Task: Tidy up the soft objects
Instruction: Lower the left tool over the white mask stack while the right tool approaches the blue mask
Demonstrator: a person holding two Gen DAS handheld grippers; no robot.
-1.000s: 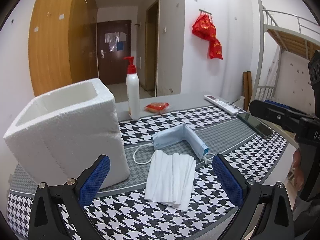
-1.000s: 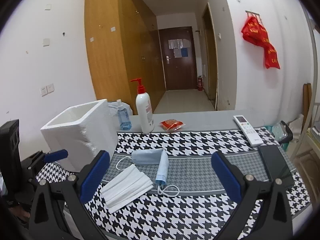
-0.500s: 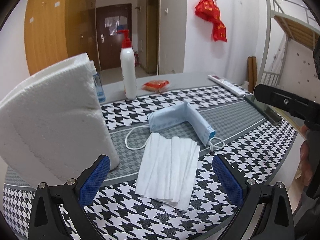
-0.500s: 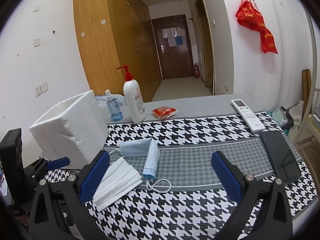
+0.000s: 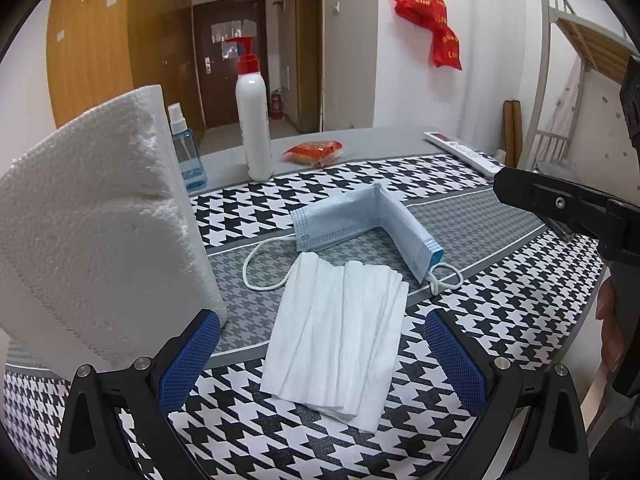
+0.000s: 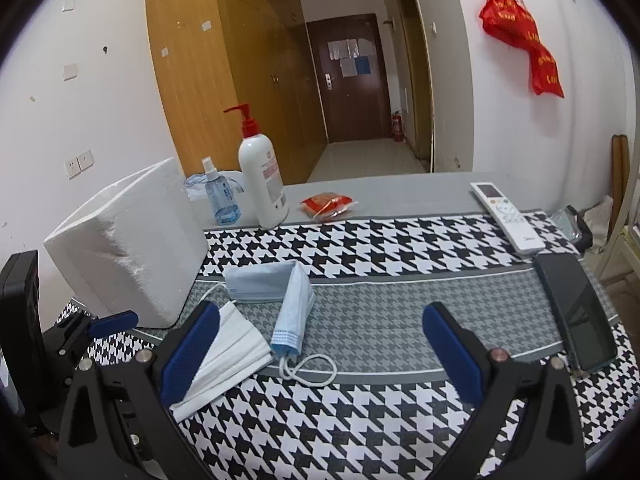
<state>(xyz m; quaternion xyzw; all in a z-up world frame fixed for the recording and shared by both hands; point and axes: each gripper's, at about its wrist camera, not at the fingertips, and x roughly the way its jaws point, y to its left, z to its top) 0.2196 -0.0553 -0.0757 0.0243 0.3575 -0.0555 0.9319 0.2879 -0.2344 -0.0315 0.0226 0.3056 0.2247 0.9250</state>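
The tabletop (image 6: 400,196), under a houndstooth cover, carries everything here. Biggest on it is a white foam box (image 6: 132,248) at the left edge, open side up, likely the bin meant for the soft things. Along the far edge stand a pump bottle (image 6: 262,184) and a small spray bottle (image 6: 219,196), out of the working area; a phone (image 6: 576,312) and a remote (image 6: 506,212) lie by the right edge. The soft things sit near the front edge just beside the box: a white folded mask (image 5: 340,332) lying flat, and behind it, touching or nearly so, a blue mask (image 5: 368,224) bent into an L with its ear loops trailing. The left hand-held gripper (image 5: 322,354) hovers with jaws spread wide either side of the white mask, probably lining up a pinch. The right hand-held gripper (image 6: 320,348) is equally wide and empty, waiting over the blue mask's loop.
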